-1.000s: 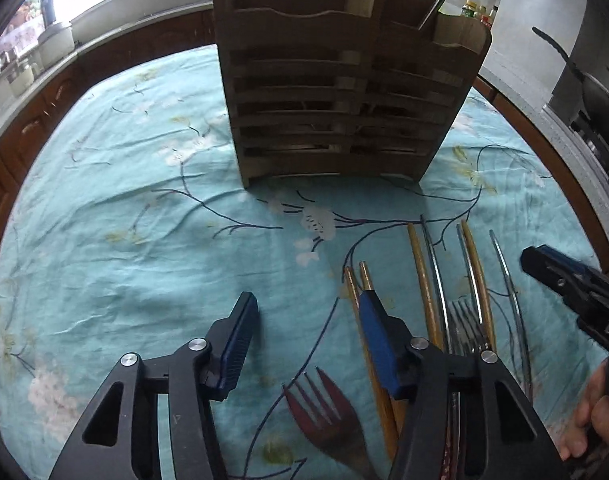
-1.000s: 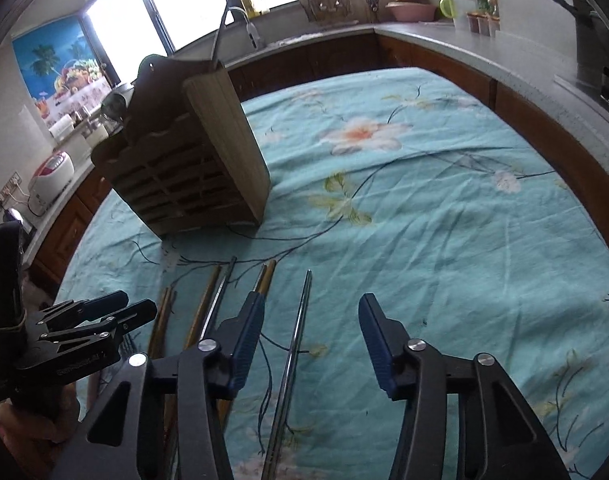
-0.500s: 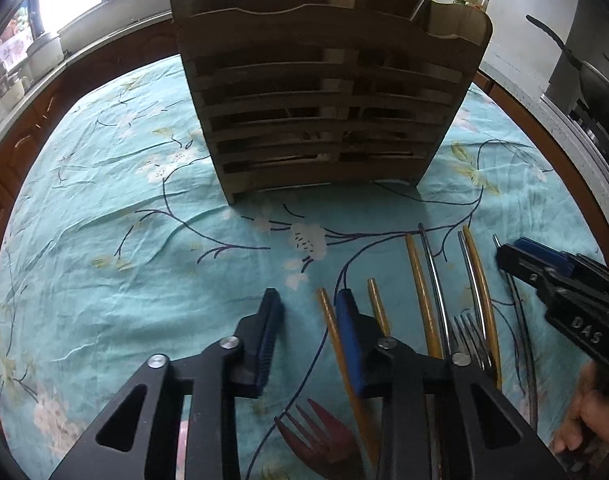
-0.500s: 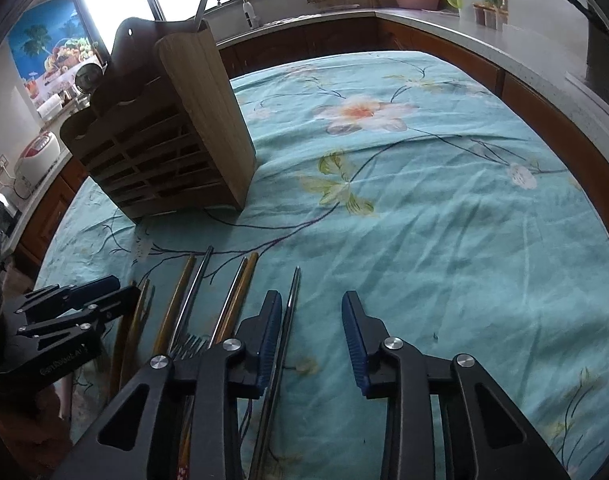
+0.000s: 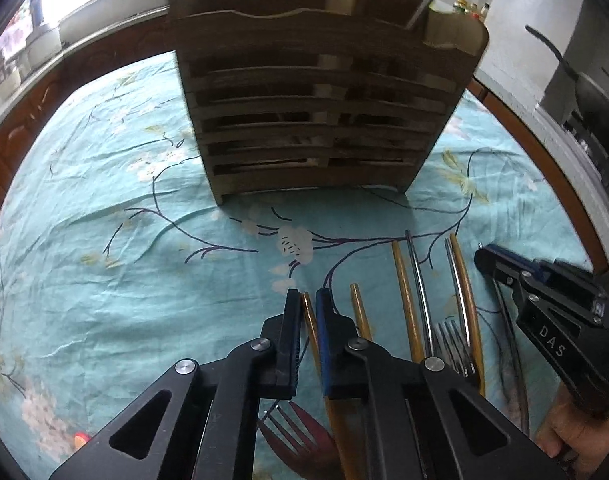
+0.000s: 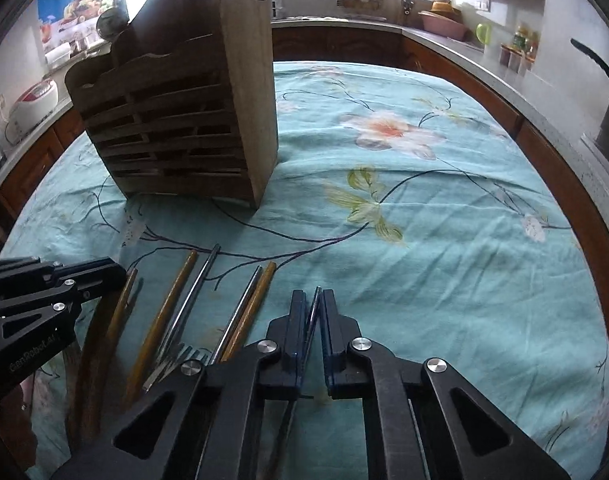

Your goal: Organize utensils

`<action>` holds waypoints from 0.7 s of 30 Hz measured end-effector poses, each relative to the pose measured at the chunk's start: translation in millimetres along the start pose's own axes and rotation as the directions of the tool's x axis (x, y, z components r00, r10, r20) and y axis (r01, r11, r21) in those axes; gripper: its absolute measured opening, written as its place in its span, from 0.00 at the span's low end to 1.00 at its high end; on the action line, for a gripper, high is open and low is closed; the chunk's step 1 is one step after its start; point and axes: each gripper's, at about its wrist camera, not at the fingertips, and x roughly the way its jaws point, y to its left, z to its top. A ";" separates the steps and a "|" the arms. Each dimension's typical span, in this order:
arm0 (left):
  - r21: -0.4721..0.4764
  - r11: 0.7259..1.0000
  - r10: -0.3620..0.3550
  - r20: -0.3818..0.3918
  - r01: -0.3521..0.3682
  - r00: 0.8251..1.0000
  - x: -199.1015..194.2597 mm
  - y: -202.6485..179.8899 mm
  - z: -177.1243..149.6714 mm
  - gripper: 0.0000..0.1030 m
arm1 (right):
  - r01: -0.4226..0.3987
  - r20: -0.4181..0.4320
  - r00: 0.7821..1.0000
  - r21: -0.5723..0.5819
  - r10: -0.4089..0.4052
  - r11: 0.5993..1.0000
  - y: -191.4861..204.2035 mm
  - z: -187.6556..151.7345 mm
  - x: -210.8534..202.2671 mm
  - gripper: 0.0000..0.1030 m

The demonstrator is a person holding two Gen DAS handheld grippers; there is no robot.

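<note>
Kitchen worktop (image 6: pixel 444 264) under a creased teal floral cloth, wood cabinets & window behind. Slatted wooden utensil holder (image 5: pixel 316 120) stands upright at the far side; a row of slim wooden and steel utensils (image 5: pixel 424 300) lies flat on the cloth in front of it. Left tongs (image 5: pixel 307 300) reach low over the row, pinched on a thin wooden chopstick (image 5: pixel 309 322). Right tongs (image 6: pixel 313 304), just beside, clamp a dark metal chopstick (image 6: pixel 313 314) at the row's right end.
</note>
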 end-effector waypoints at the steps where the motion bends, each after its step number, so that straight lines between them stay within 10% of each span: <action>1: -0.011 1.000 -0.008 0.006 0.008 1.000 -3.3 2.7 0.2 0.06 | -0.018 -0.001 1.000 0.017 0.018 1.000 -2.0 1.6 0.3 0.05; 21: -0.096 0.989 -0.085 0.283 0.116 0.955 -156.4 31.9 -41.6 0.04 | -0.213 0.230 0.956 0.109 0.183 0.971 -11.9 12.8 -117.4 0.04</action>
